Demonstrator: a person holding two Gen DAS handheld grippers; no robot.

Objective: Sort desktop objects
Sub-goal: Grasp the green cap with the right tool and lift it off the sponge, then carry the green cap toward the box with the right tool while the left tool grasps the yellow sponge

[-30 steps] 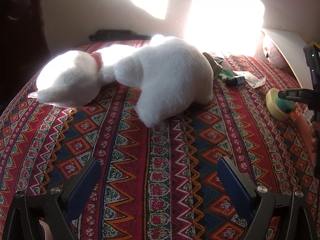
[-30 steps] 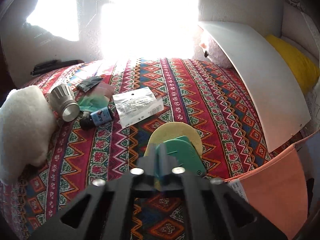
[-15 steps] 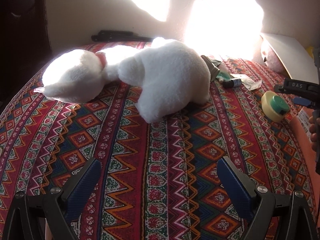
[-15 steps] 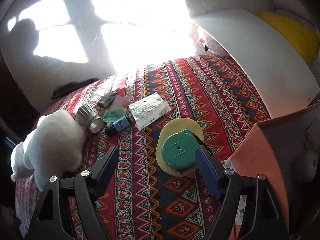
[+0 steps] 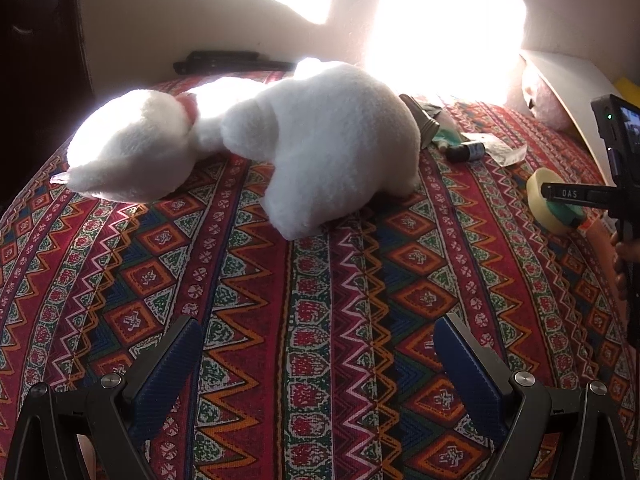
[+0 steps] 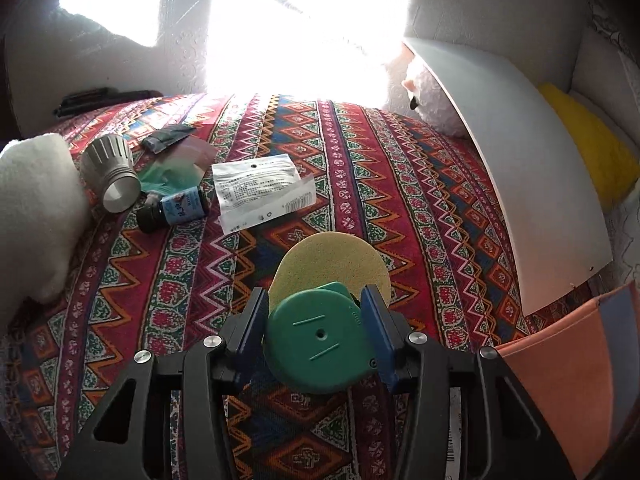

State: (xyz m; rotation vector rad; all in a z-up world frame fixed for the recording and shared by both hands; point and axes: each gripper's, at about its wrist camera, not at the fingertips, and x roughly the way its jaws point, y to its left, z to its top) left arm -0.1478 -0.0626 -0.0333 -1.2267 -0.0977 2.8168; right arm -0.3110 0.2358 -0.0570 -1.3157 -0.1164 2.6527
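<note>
My right gripper is shut on the green handle of a round yellow sponge pad, its blue pads pressing both sides. The pad rests tilted on the patterned cloth; it also shows in the left wrist view with the right gripper above it. My left gripper is open and empty above the cloth, well short of a white plush toy. A small dark bottle, a silver flashlight head and a clear plastic packet lie between toy and pad.
A patterned red cloth covers the surface. A white board leans at the right, with a pink plush behind it and a yellow cushion. An orange box stands at the right front. Dark and pink pouches lie behind the bottle.
My right gripper was shut on the pad, opened and rose half a second ago, and has now come down and closed on the green handle. The left gripper stayed open, barely moving.
</note>
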